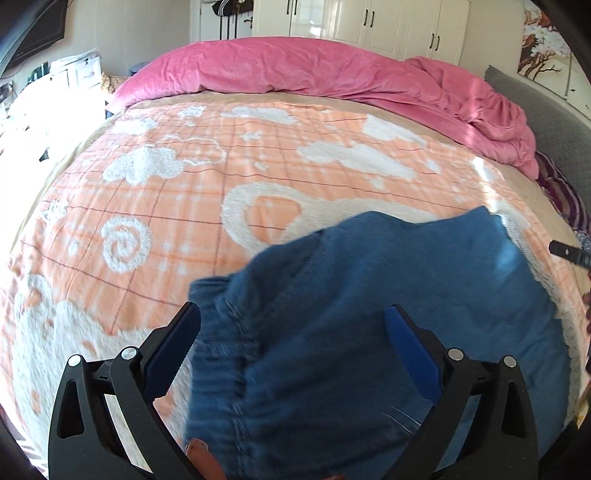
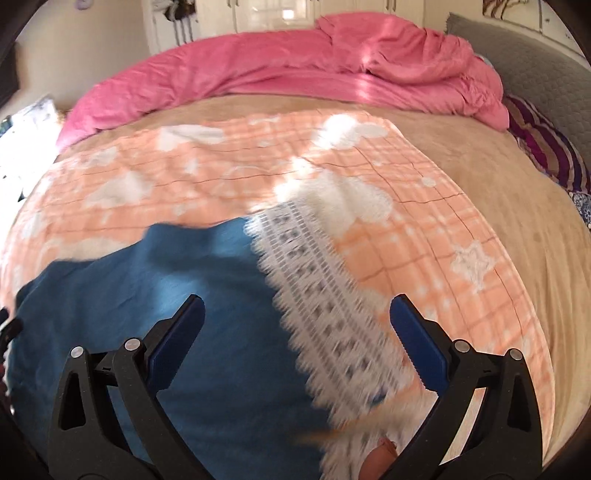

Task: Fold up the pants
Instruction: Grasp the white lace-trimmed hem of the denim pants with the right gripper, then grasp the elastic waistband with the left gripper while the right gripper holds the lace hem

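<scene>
Blue pants (image 1: 351,314) with a white lace hem (image 2: 325,295) lie bunched on the orange and white blanket (image 1: 166,206). In the left wrist view my left gripper (image 1: 291,321) is open, its jaws wide apart over the elastic waist end of the pants. In the right wrist view my right gripper (image 2: 297,310) is open above the pants (image 2: 166,314), straddling the border of blue cloth and lace. Neither gripper holds cloth. The right gripper's tip (image 1: 569,253) shows at the right edge of the left wrist view.
A rumpled pink duvet (image 1: 295,74) lies along the far side of the bed. A grey headboard (image 1: 554,122) and striped pillow (image 2: 546,147) are on the right. White wardrobes (image 1: 388,26) stand behind. Cluttered furniture (image 1: 55,85) sits at the left.
</scene>
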